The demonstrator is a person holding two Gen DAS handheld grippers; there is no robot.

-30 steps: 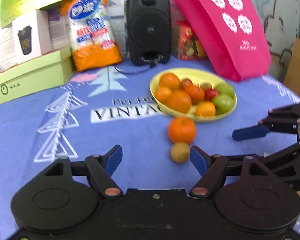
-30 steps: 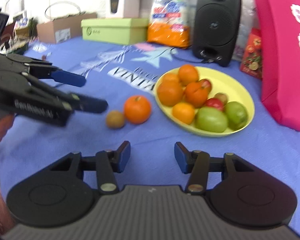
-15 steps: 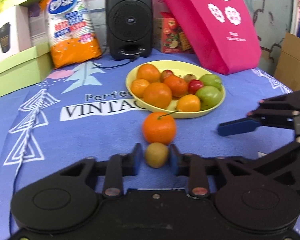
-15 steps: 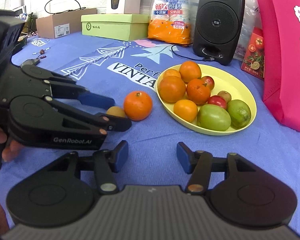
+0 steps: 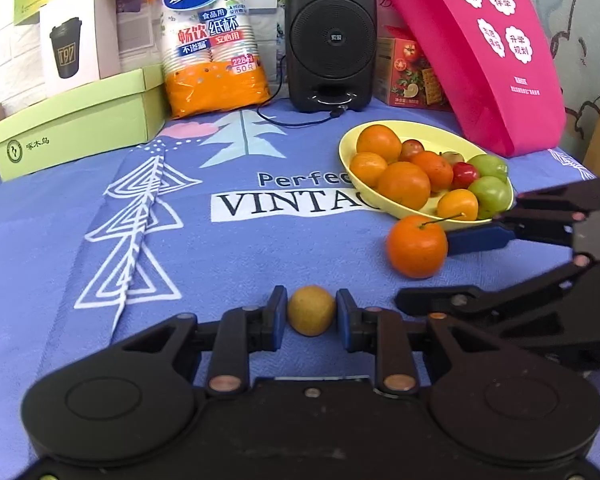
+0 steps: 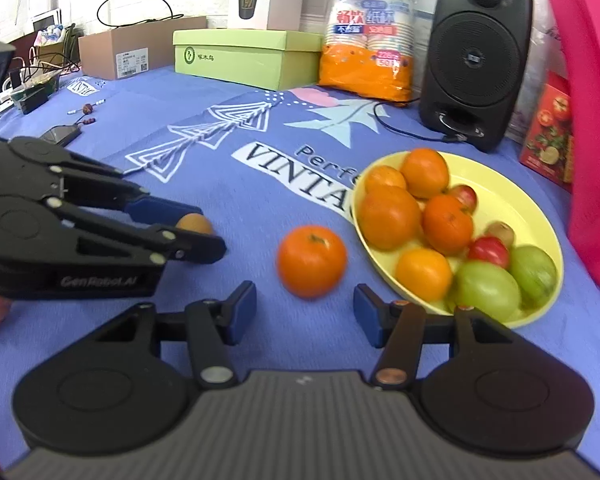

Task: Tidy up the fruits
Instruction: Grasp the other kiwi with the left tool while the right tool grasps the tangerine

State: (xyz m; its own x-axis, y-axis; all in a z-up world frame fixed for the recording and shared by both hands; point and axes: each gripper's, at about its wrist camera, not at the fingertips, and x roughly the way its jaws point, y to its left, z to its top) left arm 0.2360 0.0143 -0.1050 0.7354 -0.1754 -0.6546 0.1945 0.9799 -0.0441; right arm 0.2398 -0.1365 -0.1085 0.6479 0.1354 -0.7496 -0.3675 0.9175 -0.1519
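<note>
My left gripper is shut on a small yellow-brown fruit, its blue pads pressing both sides; the right wrist view shows the same fruit between those fingers. A loose orange lies on the blue cloth just ahead of my right gripper, which stands open with the orange in front of its fingertips, not between them. In the left wrist view this orange sits beside the yellow plate piled with several oranges, green and red fruits. The right gripper's blue fingertip reaches toward it from the right.
At the back stand a black speaker, an orange pack of paper cups, a green box, a white cup box and a pink bag. A cable runs from the speaker.
The left gripper closed on the small fruit and carried it left, away from the orange. The right gripper opened a little and moved in close behind the loose orange.
</note>
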